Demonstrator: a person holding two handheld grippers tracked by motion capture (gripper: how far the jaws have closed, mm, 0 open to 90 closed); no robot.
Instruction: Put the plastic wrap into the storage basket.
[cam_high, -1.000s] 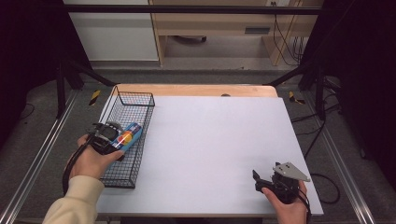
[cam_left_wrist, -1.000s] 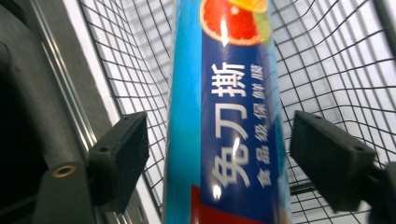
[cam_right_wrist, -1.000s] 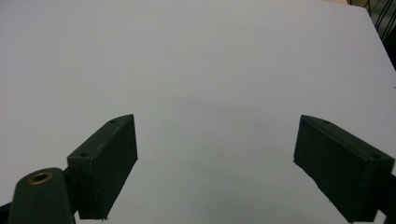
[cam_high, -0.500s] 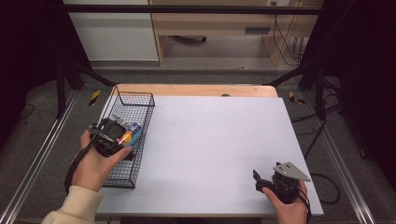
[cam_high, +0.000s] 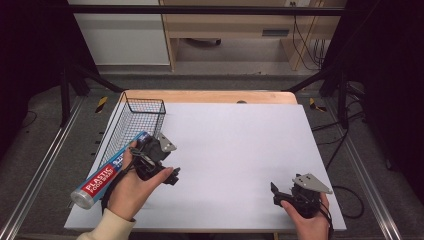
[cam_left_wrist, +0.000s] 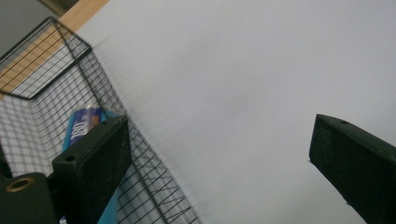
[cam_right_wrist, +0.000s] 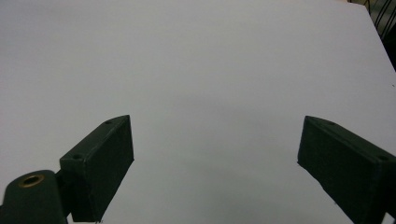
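A long blue and red plastic food wrap box (cam_high: 107, 172) lies slantwise in the black wire basket (cam_high: 145, 107) at the table's left. Its near end pokes out past the basket's front left corner. My left gripper (cam_high: 159, 161) is held just right of the basket's side wall, beside the box and not holding it. In the left gripper view the left gripper (cam_left_wrist: 219, 154) stands open, and the box (cam_left_wrist: 81, 123) shows through the mesh (cam_left_wrist: 42, 88) behind the left jaw. My right gripper (cam_high: 281, 195) rests open near the front right; the right gripper (cam_right_wrist: 215, 154) has bare white table between its jaws.
The white tabletop (cam_high: 235, 145) spreads between the two hands. A wooden strip (cam_high: 210, 96) runs along its far edge. Metal rails (cam_high: 45, 165) flank the table, with cables (cam_high: 350, 190) at the right.
My left gripper has moved right, from over the basket to its right side. The food wrap box has swung so that its near end sticks out of the basket. The right gripper is still.
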